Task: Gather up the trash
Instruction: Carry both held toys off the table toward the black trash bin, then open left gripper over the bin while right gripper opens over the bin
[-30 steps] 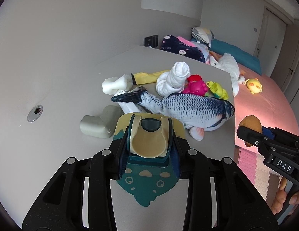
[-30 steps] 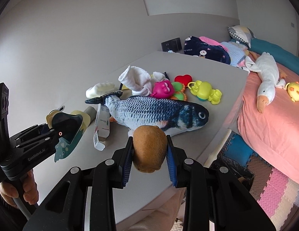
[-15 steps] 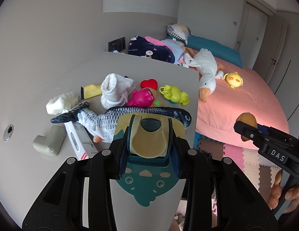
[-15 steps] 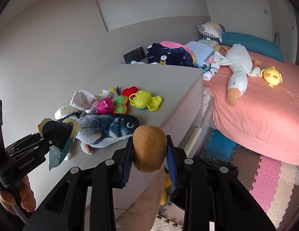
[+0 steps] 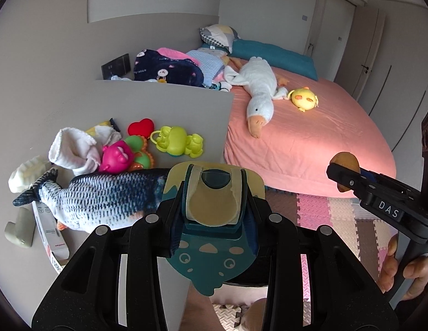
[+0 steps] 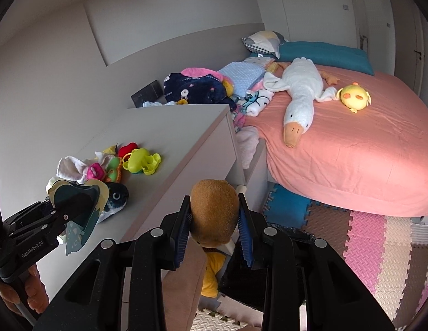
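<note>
Both tools swung off the surface (image 6: pixel 170 127) toward the floor, left tool (image 5: pixel 214 190) clamping the fish-print packet (image 5: pixel 211 262), right tool (image 6: pixel 214 220) gripping the brown lump (image 6: pixel 214 209); I judged drop-off next.

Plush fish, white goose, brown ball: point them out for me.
Plush fish (image 5: pixel 103 198): left wrist view, striped flank.
White goose (image 6: pixel 299 93): right wrist view, back.
Brown ball (image 6: pixel 214 209): right wrist view, top face.
</note>
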`<state>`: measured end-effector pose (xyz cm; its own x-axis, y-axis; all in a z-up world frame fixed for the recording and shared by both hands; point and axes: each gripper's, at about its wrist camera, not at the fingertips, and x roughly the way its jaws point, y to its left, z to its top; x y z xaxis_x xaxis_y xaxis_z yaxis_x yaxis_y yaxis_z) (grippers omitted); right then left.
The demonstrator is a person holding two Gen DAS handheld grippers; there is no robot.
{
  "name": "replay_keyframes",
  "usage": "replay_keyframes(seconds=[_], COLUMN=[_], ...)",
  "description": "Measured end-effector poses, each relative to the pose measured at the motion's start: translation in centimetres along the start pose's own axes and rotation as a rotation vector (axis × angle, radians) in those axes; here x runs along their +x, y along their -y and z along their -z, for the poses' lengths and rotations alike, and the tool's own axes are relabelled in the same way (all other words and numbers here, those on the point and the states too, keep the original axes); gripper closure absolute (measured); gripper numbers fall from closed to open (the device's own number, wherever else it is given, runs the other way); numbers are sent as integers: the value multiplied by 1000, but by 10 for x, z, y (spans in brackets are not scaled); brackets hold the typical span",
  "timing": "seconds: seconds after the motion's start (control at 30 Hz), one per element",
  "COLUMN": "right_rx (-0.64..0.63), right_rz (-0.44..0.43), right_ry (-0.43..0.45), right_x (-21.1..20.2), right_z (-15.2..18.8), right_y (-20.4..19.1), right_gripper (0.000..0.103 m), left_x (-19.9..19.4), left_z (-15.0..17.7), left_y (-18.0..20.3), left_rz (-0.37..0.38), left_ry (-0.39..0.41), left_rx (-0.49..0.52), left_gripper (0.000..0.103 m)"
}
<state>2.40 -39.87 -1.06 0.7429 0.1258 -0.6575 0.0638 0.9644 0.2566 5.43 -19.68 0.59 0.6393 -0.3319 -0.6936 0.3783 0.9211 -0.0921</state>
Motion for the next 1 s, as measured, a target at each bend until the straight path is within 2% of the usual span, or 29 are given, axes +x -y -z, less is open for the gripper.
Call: replay_keyframes(seconds=[0.3,0.53,0.57,0.6,0.63,0.67,0.77,1.0], right_rx=[83,114,109,107,111,111,121,133], right_rz=[81,141,150,168,207,244,307,293], right_ry=[10,0,-11,-22,-24,-19,-11,-10], right_x=[-2,6,10,15,19,23,28,32], right_z=[-7,-16,-18,-21,-24,-27,-35,-36], right_y=[48,74,75,78,82,85,97,96], right_gripper=[69,69,63,40,29,25,25,25], left_x=[28,54,60,66,71,75,77,68], left_z=[-11,-10,-9,-8,-7,-6,-2,-4], left_y=[43,69,71,74,75,77,81,65], left_rz=[76,137,149,147,131,106,49,36], left_ry=[-40,-104,-123,-148,-160,-159,-146,-129], left_rx=[69,116,121,130,137,147,196,174], left_gripper=[67,67,66,50,36,11,11,11])
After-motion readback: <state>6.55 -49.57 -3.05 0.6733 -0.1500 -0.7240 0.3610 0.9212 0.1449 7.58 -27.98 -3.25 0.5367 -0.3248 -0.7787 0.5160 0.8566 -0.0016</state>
